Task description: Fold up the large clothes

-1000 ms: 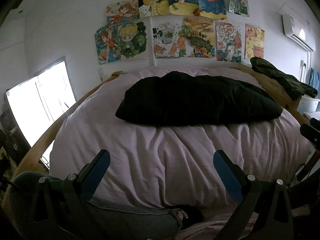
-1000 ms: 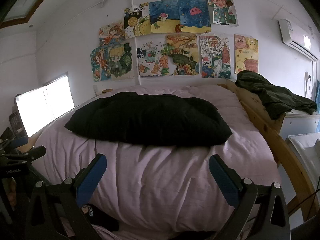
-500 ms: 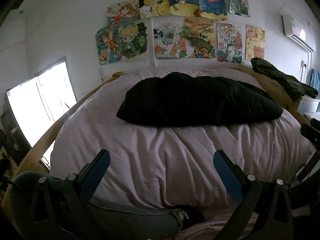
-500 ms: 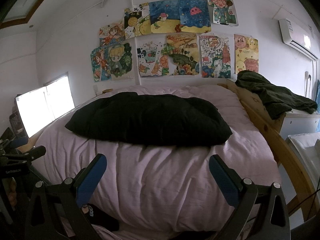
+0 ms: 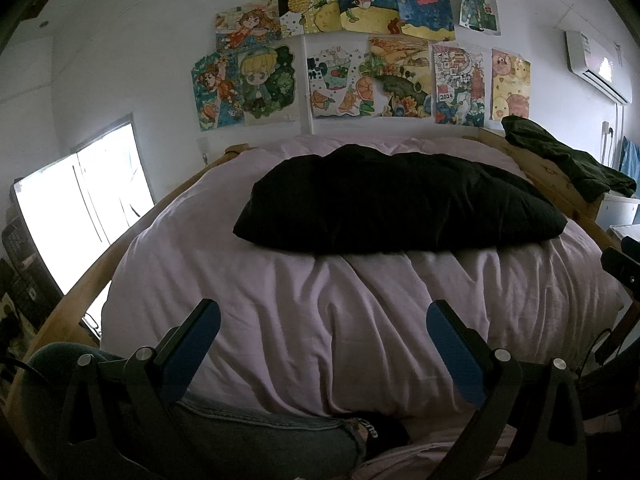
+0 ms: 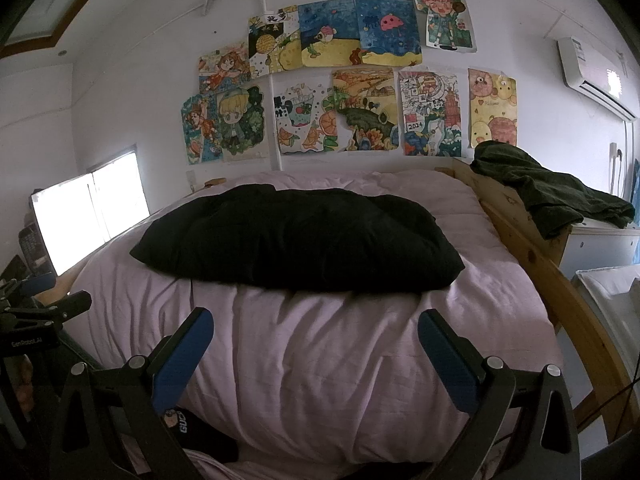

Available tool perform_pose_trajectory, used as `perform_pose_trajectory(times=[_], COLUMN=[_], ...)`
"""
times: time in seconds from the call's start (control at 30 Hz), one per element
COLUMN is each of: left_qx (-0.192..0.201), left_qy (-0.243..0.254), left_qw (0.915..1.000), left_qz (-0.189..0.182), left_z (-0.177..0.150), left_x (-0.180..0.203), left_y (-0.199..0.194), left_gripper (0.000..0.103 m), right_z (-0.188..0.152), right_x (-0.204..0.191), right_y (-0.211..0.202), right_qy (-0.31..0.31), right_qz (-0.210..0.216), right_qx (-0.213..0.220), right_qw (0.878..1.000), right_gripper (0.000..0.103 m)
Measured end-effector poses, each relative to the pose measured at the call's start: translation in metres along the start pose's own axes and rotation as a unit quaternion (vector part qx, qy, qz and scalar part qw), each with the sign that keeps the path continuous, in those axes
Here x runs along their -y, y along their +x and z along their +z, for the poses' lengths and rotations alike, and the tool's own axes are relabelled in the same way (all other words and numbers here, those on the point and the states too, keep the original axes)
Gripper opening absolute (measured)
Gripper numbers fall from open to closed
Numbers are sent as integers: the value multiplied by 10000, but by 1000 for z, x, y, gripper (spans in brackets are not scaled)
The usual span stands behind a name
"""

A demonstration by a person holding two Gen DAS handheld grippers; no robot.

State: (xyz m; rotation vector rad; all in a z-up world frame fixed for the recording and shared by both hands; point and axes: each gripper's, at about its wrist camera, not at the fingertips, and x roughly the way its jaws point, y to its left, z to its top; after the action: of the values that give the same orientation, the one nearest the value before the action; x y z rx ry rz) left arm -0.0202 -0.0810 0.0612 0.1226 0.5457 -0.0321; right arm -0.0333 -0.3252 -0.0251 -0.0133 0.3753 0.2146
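Your left gripper (image 5: 322, 344) and right gripper (image 6: 314, 350) both sit low-centre of frame, jaws spread wide, nothing held. The big black puffy garment (image 5: 396, 200) lies mid-frame on the pale pink duvet (image 5: 320, 320), well beyond both, long axis running left-right across the bed. It's centred for the left cam, shifted left of centre for the right (image 6: 300, 240). Neither's clearly nearer, so you'll prob. reach fwd w/ both, one per end.

Left tongs (image 5: 323, 346) and right tongs (image 6: 316, 354) both spread wide, empty
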Motion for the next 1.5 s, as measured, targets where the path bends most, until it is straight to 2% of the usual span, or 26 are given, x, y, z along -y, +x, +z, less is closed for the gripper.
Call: perform_pose_trajectory(times=[1.5], left_qx=[22], left_qy=[-2], left_qw=[10000], left_qz=[1], left_z=[-1], left_x=[-6], left_y=[2], left_gripper=[101], right_z=[0], right_x=[0], right_y=[0], right_qy=[9], right_qz=[2], right_qx=[3], right_qw=[10000], right_gripper=[103])
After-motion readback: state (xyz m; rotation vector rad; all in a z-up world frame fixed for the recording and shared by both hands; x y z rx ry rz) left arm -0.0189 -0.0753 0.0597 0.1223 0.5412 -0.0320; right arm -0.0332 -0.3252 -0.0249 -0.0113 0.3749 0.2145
